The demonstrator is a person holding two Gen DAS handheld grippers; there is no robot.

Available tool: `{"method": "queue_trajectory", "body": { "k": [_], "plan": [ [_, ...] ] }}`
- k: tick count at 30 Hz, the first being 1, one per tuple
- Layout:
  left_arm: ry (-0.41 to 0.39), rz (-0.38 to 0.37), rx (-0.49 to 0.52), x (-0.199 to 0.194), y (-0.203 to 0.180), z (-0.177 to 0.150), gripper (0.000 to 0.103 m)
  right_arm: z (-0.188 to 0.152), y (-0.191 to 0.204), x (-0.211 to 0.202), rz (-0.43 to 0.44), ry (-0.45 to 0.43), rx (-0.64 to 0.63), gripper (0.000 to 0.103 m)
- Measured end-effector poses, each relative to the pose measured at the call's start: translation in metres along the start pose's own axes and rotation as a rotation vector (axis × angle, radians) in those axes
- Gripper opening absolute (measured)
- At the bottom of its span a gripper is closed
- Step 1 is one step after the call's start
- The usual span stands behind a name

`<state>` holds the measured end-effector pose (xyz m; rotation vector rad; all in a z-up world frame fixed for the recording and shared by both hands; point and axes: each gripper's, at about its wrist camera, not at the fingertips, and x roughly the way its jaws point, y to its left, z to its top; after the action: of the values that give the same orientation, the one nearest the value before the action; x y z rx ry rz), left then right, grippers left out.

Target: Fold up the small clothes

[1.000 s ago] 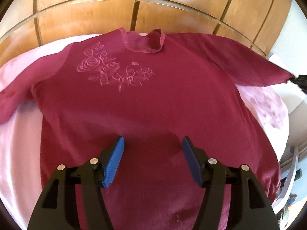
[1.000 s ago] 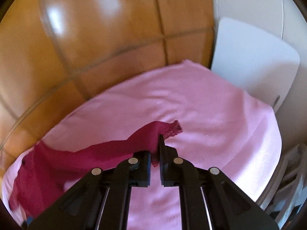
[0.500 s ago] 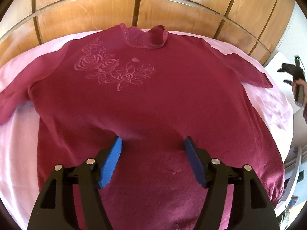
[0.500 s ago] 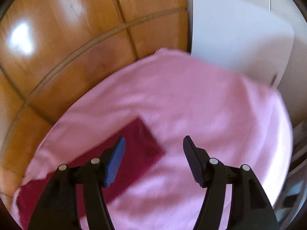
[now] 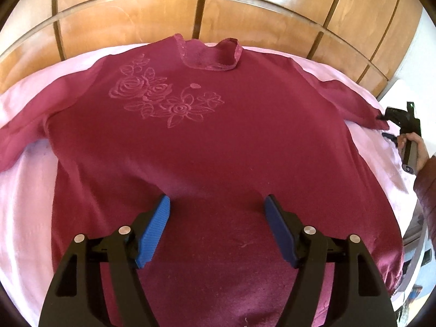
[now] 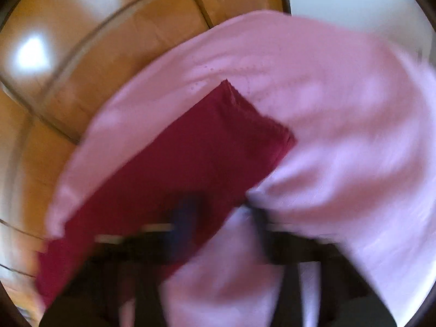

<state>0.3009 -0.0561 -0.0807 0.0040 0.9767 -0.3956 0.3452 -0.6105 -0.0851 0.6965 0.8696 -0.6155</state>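
A dark red top (image 5: 207, 147) lies flat and face up on a pink blanket (image 5: 24, 190). The blanket covers a soft surface in front of shiny wooden doors (image 5: 130, 24). The top has roses (image 5: 160, 98) drawn on its chest, and its neck hole (image 5: 209, 54) points toward the doors. One sleeve stretches out to each side.

The left gripper (image 5: 216, 226) hangs over the lower middle of the top. Its two blue pads (image 5: 154, 234) stand far apart and are opening a bit more. Nothing is between them. They press on no cloth.

The right gripper (image 5: 392, 125) is at the far edge of the left camera's view, held in a hand (image 5: 417, 150) with a dark red cuff. Its tip is right at the end of the right sleeve (image 5: 351, 100). In its own camera the view is very blurry. There the sleeve end (image 6: 218, 147) lies flat on the pink blanket, with its square edge pointing away. The dark fingers show only as smears at the bottom, over the sleeve and the blanket. The jaws are closed. I cannot tell if any cloth is pinched between them.
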Motion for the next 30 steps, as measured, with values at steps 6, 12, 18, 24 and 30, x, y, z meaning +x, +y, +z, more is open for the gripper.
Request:
{"method": "queue_trajectory", "body": {
  "k": [6,12,18,24,30],
  "plan": [
    [-0.008,0.009,-0.02,0.0,0.006,-0.004,0.07,-0.008,-0.02,-0.029,-0.14,-0.089,-0.048,0.005],
    [-0.006,0.037,0.003,0.001,0.005,-0.011,0.073,-0.028,-0.041,-0.029,-0.092,-0.049,-0.002,0.02],
    [-0.05,0.027,-0.066,-0.022,0.028,-0.013,0.073,-0.063,-0.018,-0.072,0.031,-0.024,-0.108,0.052],
    [-0.069,0.065,-0.083,-0.045,0.051,-0.034,0.073,-0.182,0.041,-0.108,0.338,0.201,-0.4,0.047],
    [-0.092,0.078,-0.112,-0.063,0.07,-0.055,0.073,-0.295,0.068,-0.144,0.421,0.323,-0.604,0.045]
  ]
}}
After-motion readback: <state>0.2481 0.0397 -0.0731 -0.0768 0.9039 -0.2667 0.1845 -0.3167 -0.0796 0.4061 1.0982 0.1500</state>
